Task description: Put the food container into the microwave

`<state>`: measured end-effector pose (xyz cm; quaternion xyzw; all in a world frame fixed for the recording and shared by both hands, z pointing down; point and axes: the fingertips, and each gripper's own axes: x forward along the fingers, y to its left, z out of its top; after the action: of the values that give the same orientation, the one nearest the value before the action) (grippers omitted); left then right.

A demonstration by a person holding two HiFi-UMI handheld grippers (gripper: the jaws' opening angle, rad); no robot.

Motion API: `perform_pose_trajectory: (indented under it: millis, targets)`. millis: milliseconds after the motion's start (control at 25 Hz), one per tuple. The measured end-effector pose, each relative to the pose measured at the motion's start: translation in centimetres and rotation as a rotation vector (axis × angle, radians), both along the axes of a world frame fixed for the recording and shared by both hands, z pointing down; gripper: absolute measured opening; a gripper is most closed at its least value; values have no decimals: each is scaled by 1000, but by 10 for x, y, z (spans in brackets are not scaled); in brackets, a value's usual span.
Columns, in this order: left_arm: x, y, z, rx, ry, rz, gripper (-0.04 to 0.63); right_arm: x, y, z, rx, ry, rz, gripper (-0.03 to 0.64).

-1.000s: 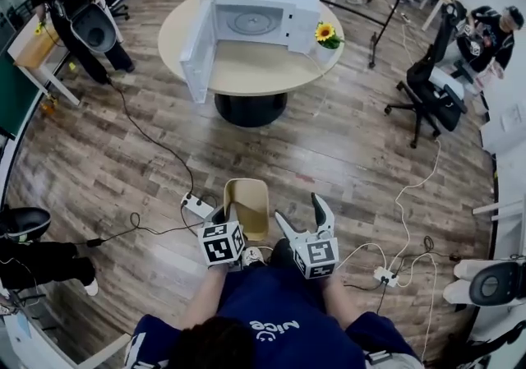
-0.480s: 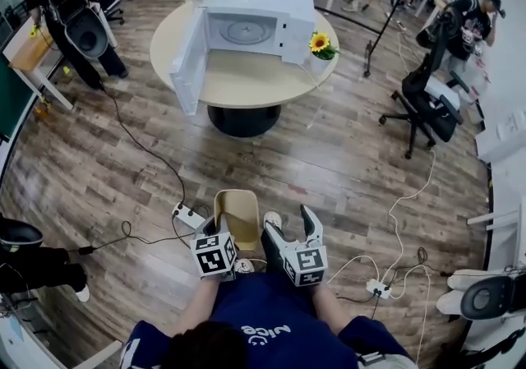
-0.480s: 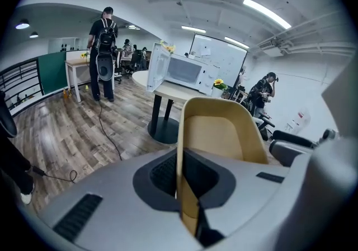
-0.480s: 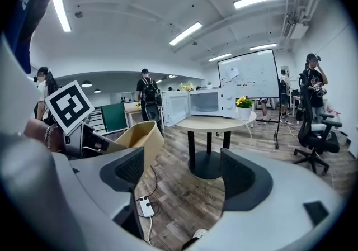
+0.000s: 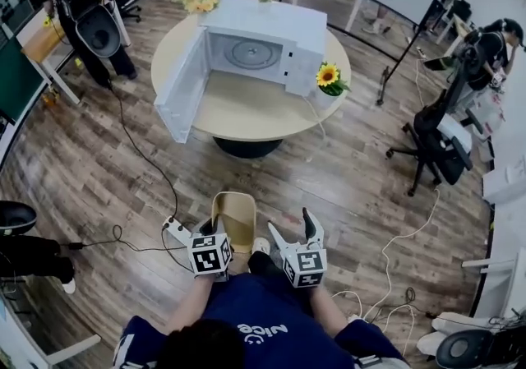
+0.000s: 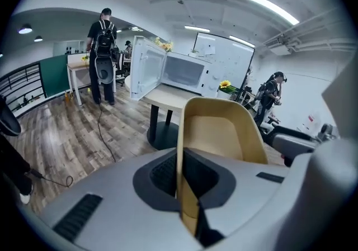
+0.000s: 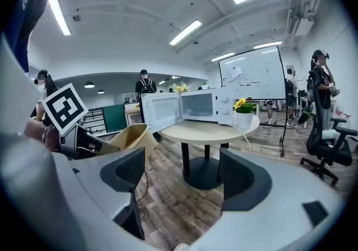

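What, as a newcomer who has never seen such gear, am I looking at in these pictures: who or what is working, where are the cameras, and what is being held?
No robot here: a person holds a two-fingered gripper in each hand. The head view looks down from a camera on the person's head; each gripper view looks along that gripper's own fingers. The left gripper is shut on the wall of a tan food container; the right gripper is open and empty. Ahead, a round table carries a white microwave with its door open and a potted sunflower.
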<state>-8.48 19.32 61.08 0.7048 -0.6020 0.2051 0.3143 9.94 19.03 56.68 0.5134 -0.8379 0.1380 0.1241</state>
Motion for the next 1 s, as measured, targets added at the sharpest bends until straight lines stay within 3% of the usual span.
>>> perform_pose_trajectory:
  millis: [480,680,1000]
  targets:
    - [28,-59,-4,-10,20,-115,5,27,-73,12,-36,23,-108,407]
    - [26,-69,-1,-35,25,-115,5,23,-76,33,-121,0,-89,399]
    - [10,-110,14,-56,33,-75,5,17,-115,43,-140,-30,18,398]
